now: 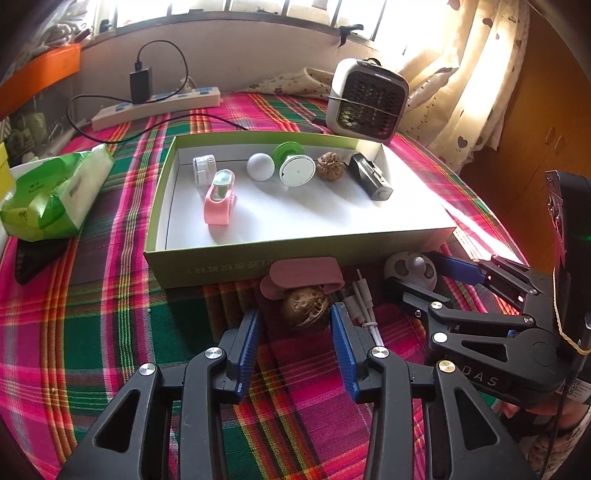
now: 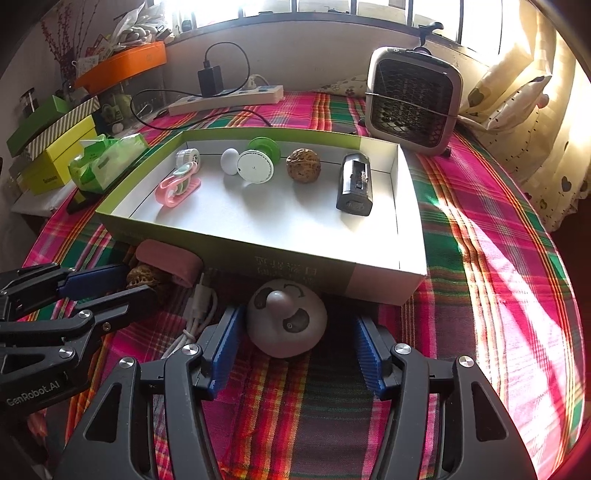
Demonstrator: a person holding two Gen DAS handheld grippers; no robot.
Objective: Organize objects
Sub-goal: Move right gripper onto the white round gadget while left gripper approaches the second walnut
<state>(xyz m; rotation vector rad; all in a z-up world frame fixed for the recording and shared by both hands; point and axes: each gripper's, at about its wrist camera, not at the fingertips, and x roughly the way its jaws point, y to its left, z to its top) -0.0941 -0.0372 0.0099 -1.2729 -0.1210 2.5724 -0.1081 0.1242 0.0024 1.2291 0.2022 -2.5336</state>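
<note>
Barred window (image 2: 332,7) sunlit | patterned curtain (image 1: 461,74) hung at right | tabletop (image 2: 480,240) draped in plaid | wooden cabinet (image 1: 546,110) beyond.

The left gripper (image 1: 295,328) stood spread, its blue pads flanking a walnut (image 1: 305,308) just in front of the green box (image 1: 229,262), not touching it. A pink clip (image 1: 303,275) lay against the box's near wall behind the walnut. The right gripper (image 1: 443,280) reached toward a round white gadget (image 1: 410,269) beside that wall.

Walnut (image 1: 305,309) before box (image 1: 258,264), cable (image 1: 364,308) right of it, round toy (image 2: 286,322) further right
</note>
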